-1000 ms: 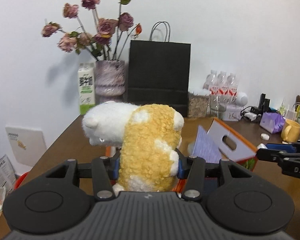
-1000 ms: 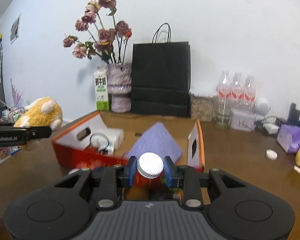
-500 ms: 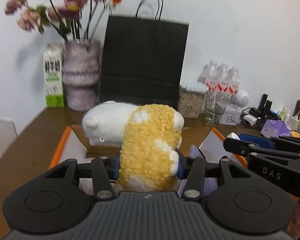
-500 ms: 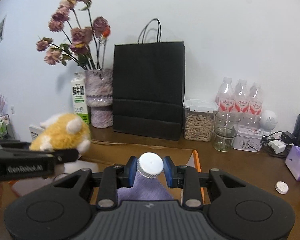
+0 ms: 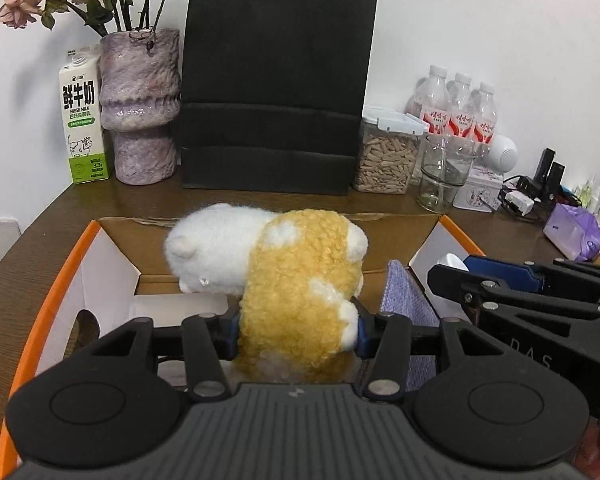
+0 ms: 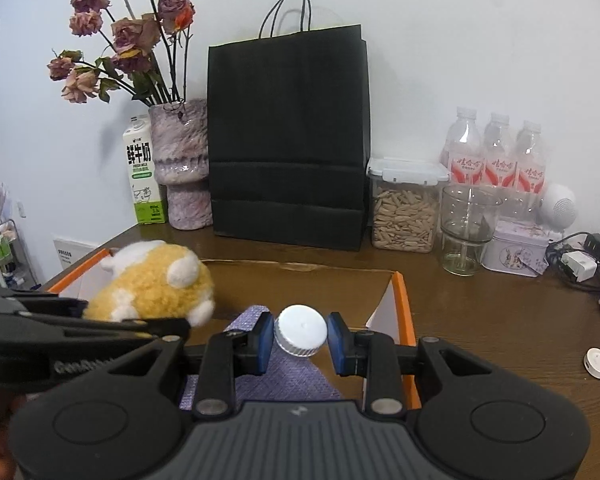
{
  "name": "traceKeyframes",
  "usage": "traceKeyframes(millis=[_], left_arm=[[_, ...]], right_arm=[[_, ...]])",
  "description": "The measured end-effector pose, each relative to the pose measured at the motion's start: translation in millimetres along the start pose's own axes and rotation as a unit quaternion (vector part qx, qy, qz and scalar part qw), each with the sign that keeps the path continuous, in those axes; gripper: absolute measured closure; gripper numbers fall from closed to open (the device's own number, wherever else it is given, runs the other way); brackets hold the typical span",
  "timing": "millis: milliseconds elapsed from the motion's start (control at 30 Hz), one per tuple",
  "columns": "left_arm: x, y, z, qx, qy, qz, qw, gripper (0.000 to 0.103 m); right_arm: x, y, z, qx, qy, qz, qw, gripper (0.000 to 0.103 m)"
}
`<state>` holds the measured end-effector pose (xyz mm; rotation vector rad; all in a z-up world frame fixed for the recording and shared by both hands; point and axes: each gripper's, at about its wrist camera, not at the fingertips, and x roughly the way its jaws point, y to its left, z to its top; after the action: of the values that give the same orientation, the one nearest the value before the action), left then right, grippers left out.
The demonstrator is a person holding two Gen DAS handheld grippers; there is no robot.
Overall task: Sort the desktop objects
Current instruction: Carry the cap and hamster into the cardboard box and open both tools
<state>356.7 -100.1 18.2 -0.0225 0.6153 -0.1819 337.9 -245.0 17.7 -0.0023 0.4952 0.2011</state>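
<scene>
**Both loads held over the open box, release next**

The step in hand looks like the drop-off: each hand has carried its item over the orange-edged cardboard box [image 5: 52,292] on the brown worktop [image 6: 500,312], and neither item has been set down yet.

The left gripper [image 5: 298,330] has the yellow-and-white plush toy [image 5: 292,280] between its fingers [image 5: 232,332]. They are about half open and are opening slightly, though the pads still dent the plush on both sides, so the toy is not free. It hangs above the box's left part, over a white item lying inside.

The right gripper [image 6: 300,338] carries a bottle by its neck; only the white screw cap [image 6: 300,336] shows, standing between the blue pads, and the bottle body is hidden below. The fingers [image 6: 262,344] are set narrow, the left one touching the cap; at the right one I cannot tell whether a slight gap remains. It sits above the purple cloth [image 6: 276,372] in the box's right part.

The two grippers are just beside each other. The next move probably calls for lowering each load into the box and opening fully, keeping the tools from bumping and the bottle from tipping onto the cloth.
</scene>
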Motion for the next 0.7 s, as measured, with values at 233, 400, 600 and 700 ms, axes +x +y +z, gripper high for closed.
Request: traceKeyframes(millis=[233,400,600,700], left_arm=[[-18,0,1,0.016,-0.041,0.087,0.9952,0.005],[-30,5,7,0.01,-0.063,0.099,0.9931,0.0],[-32,0,8,0.022,-0.069,0.104,0.9919,0.0],[-31,-1,8,0.022,-0.068,0.104,0.992,0.0]], right_arm=[[-8,4,2,-0.006,0.006,-0.028,1.0,0.035],[-20,-10,10,0.037,0.005,0.01,0.999,0.0],[-26,-6,11,0.033,0.003,0.016,0.999,0.0],[-25,-6,13,0.033,0.003,0.014,0.999,0.0]])
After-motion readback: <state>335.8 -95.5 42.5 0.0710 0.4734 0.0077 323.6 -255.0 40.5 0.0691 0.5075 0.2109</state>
